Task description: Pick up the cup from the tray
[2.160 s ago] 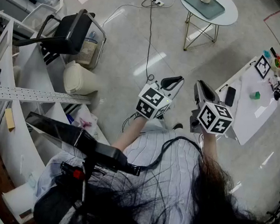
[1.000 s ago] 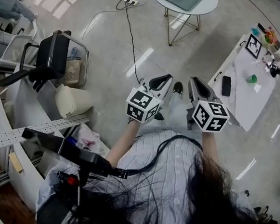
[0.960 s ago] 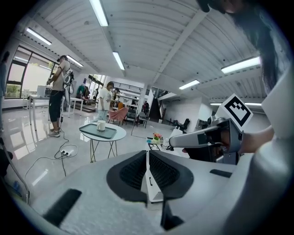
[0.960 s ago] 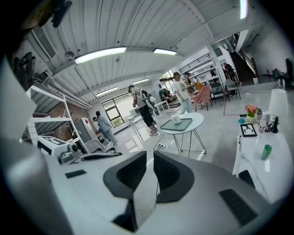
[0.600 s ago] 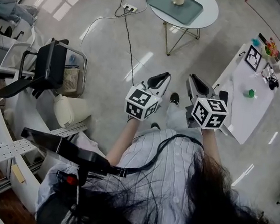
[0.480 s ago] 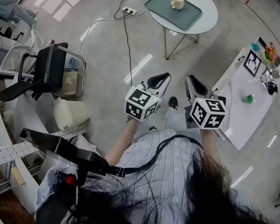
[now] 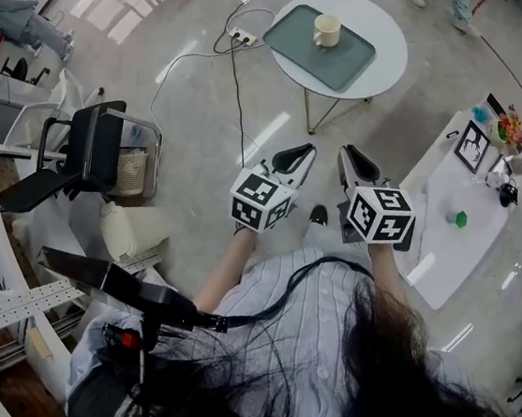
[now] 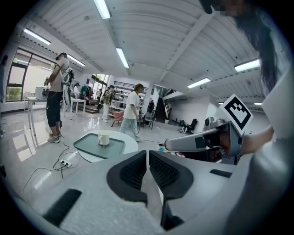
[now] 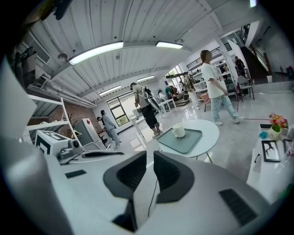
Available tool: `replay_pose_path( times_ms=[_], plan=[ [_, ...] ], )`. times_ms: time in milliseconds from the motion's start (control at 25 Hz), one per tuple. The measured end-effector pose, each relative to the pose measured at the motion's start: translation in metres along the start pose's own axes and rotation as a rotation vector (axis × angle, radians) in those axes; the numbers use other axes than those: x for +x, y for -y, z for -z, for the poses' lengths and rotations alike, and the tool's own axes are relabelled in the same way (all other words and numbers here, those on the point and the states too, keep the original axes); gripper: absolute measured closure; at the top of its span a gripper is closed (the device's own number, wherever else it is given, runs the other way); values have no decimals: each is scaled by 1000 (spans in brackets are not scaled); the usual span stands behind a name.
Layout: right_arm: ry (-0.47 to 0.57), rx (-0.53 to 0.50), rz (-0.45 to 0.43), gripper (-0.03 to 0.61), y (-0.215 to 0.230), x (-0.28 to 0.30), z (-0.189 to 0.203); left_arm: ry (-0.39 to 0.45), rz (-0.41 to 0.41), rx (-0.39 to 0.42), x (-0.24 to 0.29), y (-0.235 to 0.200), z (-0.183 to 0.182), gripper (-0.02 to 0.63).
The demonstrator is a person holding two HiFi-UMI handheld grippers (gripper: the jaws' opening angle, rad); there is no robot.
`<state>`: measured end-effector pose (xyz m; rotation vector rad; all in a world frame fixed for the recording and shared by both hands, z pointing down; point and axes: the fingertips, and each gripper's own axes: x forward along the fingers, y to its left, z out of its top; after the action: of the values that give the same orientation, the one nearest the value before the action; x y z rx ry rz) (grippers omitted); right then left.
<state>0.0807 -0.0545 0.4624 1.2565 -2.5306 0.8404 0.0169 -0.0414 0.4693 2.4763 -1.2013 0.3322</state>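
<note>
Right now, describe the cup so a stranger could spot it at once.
Look for the round white table on thin legs. A grey-green tray lies on it. The cup is the cream one standing alone on that tray, with nothing else beside it.

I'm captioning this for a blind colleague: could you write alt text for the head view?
Seen from above, a person holds the left tongs and the right tongs, both empty, aimed toward a round white table where a cup stands on a green tray.
</note>
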Motion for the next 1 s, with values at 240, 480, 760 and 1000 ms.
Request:
replay_pose_path(
  times_ms=[240, 480, 760, 1000],
  plan=[
    [-23, 3, -25, 514, 18, 21, -8, -3, -9, -23, 27, -14, -9, 581],
    [-31, -14, -44, 514, 28, 35, -20, 27, -37, -8, 41, -23, -25, 581],
    [-39, -2, -40, 514, 36, 47, -28, 18, -35, -24, 53, -37, -29, 581],
    [-40, 13, 1, 514, 59, 65, -35, 11, -2, -20, 85, -59, -36, 581]
  ],
)
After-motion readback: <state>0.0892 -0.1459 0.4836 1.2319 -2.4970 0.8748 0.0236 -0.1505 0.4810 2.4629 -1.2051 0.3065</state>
